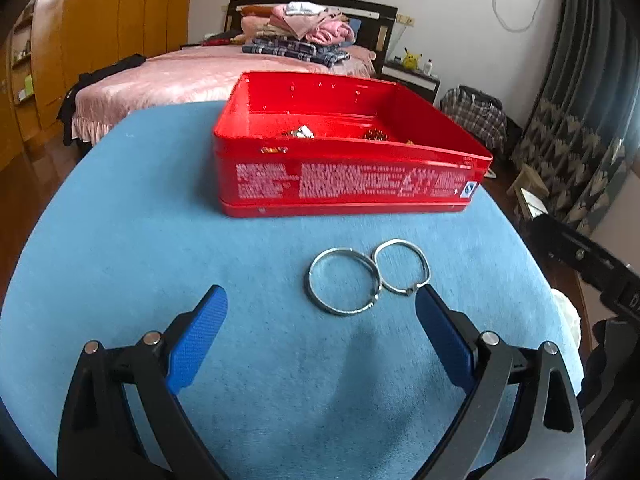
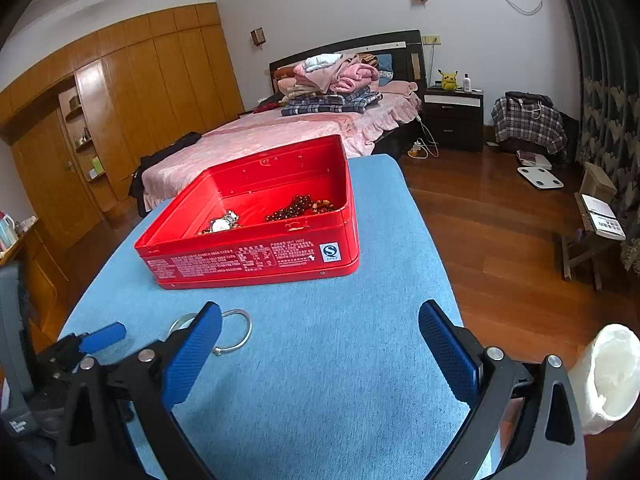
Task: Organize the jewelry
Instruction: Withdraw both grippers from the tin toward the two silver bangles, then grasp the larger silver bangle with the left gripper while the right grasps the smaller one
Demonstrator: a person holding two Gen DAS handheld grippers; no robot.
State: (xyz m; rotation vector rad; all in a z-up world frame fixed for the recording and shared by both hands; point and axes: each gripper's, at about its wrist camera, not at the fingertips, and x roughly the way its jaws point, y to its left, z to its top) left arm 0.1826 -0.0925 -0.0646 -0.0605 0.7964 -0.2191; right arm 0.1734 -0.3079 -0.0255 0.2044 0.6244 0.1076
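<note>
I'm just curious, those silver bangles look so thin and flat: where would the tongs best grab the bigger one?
Probably the near-left arc of the larger silver bangle, approached from above. It lies flat on the blue cloth, so one pad goes inside the ring, one outside. That arc is clear of the smaller bangle, which overlaps its right side. The left tongs stand open nearby.

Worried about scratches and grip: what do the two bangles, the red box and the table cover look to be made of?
Two bangles: likely polished silvery metal; thin, with bright glints. Red box: probably glossy painted tin, given its rolled rim, base seam and printed side. Table cover: blue fabric with a soft, matte, nappy texture.
</note>
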